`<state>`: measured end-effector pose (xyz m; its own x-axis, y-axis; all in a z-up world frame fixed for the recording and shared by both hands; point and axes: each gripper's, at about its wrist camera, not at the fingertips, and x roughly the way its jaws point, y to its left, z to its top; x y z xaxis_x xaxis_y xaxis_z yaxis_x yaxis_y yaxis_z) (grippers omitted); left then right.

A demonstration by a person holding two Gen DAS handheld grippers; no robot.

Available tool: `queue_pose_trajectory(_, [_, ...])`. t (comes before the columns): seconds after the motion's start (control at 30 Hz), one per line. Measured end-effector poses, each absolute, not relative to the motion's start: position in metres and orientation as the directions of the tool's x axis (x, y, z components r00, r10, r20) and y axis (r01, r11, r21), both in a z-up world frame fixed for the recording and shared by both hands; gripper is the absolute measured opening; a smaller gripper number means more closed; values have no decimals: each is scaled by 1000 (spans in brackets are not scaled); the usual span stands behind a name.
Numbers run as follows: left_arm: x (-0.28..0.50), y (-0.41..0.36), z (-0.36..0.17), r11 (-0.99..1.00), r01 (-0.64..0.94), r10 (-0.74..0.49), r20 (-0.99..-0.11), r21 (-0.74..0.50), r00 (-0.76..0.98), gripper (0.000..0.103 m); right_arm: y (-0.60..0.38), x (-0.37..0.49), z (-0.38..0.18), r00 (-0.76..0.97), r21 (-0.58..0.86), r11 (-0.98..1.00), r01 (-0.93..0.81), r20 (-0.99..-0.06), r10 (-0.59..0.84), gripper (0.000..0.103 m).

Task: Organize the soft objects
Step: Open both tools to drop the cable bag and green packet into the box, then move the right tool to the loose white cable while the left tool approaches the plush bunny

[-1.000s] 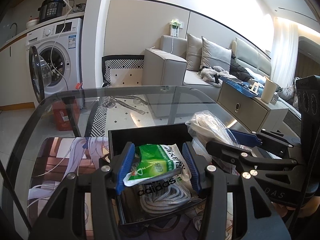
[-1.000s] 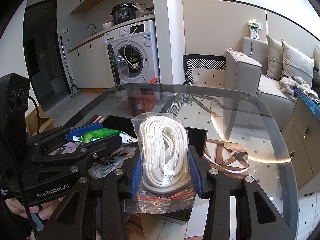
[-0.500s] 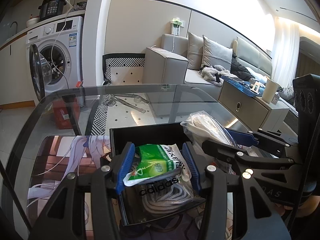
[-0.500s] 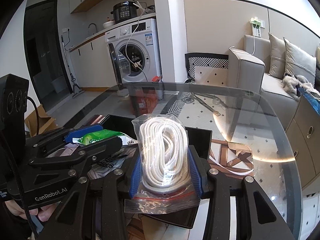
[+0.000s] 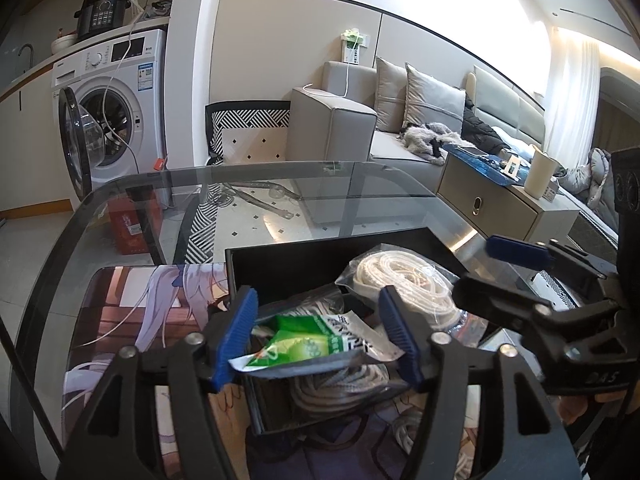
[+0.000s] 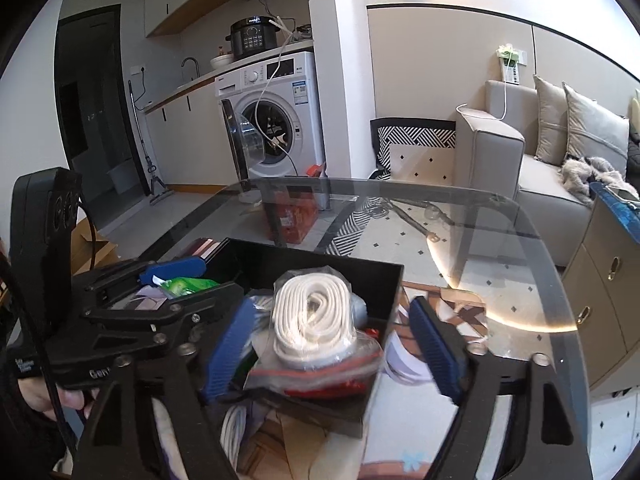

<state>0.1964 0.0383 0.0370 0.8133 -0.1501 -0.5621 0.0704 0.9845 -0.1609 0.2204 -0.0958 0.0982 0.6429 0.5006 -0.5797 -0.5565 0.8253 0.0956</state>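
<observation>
The bagged white rope (image 6: 314,320) is seen lying in the black box (image 6: 384,280) on the glass desk (image 6: 500,248), between the parted, released fingers of the right gripper (image 6: 332,348); withdrawal seems called for next. The green packet (image 5: 304,346) is held clenched over the box by the left gripper (image 5: 316,338).

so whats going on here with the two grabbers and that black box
A person is sorting soft things into a black box on a glass table. The right tongs are open, and the bagged white rope lies in the box between them, ungripped. The left tongs are shut on a green packet held over the box.
</observation>
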Motion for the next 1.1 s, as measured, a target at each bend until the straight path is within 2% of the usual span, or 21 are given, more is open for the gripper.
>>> queue_pose_trajectory(0.07, [192,39,39,986,69,-144,-567,-151,811,75,-102,214,100,628,119,815,-568,-577,522,92])
queue_pose_trajectory(0.1, [189,40,40,986,64,-140,-573,-151,807,87,-106,209,101,614,145,805,-575,-574,542,96])
queue_pose_trajectory(0.13, [187,42,42,986,61,-141,-572,-156,808,91,-109,206,102,607,163,800,-577,-570,554,100])
queue_pose_trajectory(0.2, [180,44,45,983,76,-159,-566,-168,809,94,-116,198,104,597,184,796,-577,-571,564,102])
queue_pose_trajectory(0.27, [174,46,48,982,83,-167,-567,-170,807,102,-119,190,104,590,182,794,-580,-578,564,102])
queue_pose_trajectory(0.8, [116,52,43,995,66,-100,-573,-80,813,103,-127,135,73,570,140,825,-547,-660,489,102])
queue_pose_trajectory(1.1, [99,53,30,992,78,-119,-599,-95,792,103,-117,125,61,535,144,818,-557,-691,486,102])
